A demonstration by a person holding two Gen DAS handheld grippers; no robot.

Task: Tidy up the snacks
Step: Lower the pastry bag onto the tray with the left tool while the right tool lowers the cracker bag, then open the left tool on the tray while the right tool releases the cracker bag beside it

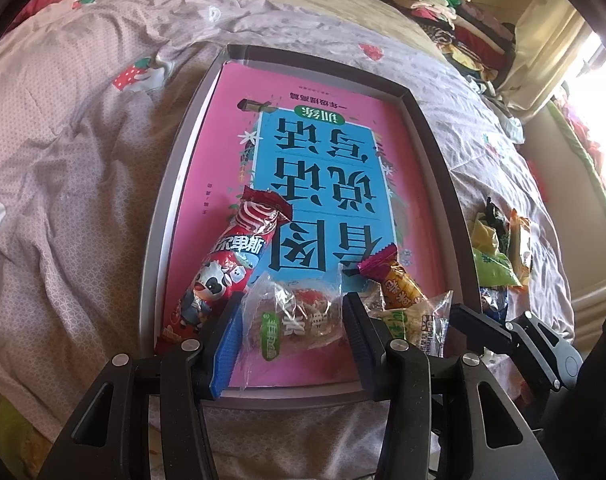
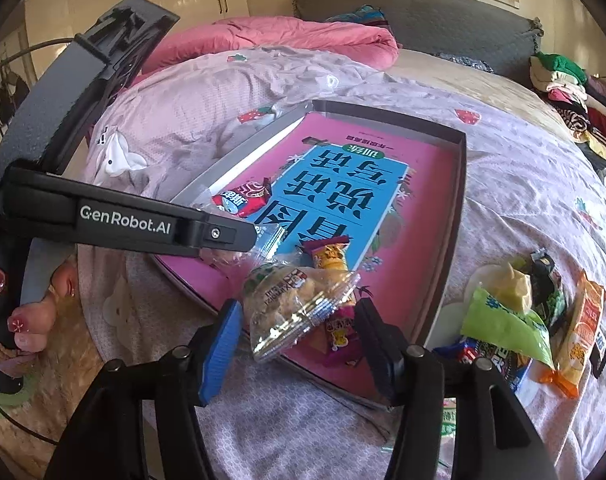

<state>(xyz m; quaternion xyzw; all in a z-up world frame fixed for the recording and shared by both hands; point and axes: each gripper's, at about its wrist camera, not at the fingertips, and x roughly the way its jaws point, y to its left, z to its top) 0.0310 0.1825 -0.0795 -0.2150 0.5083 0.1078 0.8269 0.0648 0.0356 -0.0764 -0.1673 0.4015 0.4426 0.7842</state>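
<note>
Right gripper (image 2: 295,344) stands spread around a clear snack packet (image 2: 291,308) at the tray's (image 2: 459,216) near edge, its pads apart from the wrapper. Left gripper (image 1: 291,336) pinches another clear packet (image 1: 291,320) inside the tray. Roughly five snacks lie in the tray; a loose pile (image 2: 523,320) right of it remains.

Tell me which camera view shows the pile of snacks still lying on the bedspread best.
The right wrist view. There the pile of snacks lies in full beside the tray, with green, orange and dark wrappers apart from one another. The left wrist view shows only a small, squeezed part of it at its right edge.
</note>
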